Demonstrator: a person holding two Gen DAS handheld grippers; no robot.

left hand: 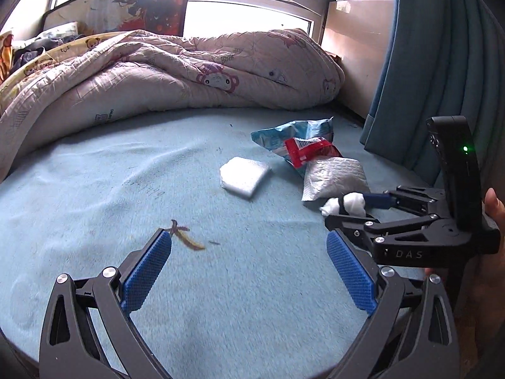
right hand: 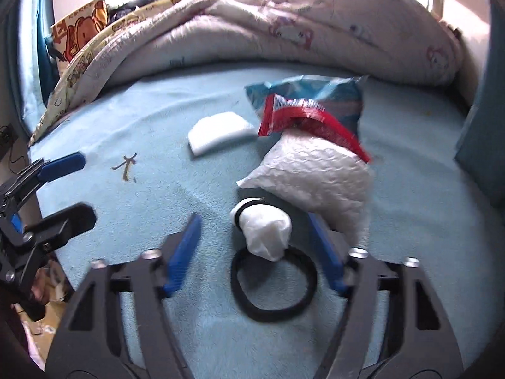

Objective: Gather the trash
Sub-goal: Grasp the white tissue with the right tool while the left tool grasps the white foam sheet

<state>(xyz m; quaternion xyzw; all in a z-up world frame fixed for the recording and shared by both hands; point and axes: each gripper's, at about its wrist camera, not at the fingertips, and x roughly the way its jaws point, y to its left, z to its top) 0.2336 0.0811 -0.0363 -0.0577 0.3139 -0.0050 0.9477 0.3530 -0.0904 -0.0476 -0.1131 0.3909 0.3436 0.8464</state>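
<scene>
Trash lies on the light blue bed sheet (left hand: 126, 170): a crumpled white tissue wad (right hand: 266, 232) with a black hair band (right hand: 273, 284), a white padded pouch (right hand: 315, 173), a red wrapper (right hand: 303, 117), a blue snack bag (right hand: 318, 91), a folded white tissue (right hand: 217, 132) and a dry fruit stem (left hand: 186, 237). My right gripper (right hand: 255, 221) is open, its blue pads on either side of the tissue wad. It also shows in the left wrist view (left hand: 353, 211). My left gripper (left hand: 249, 243) is open and empty above the sheet, near the stem.
A bunched pink quilt (left hand: 189, 72) fills the back of the bed. A blue curtain (left hand: 442, 63) hangs at the right, with a window behind. The left gripper appears at the left edge of the right wrist view (right hand: 63, 189).
</scene>
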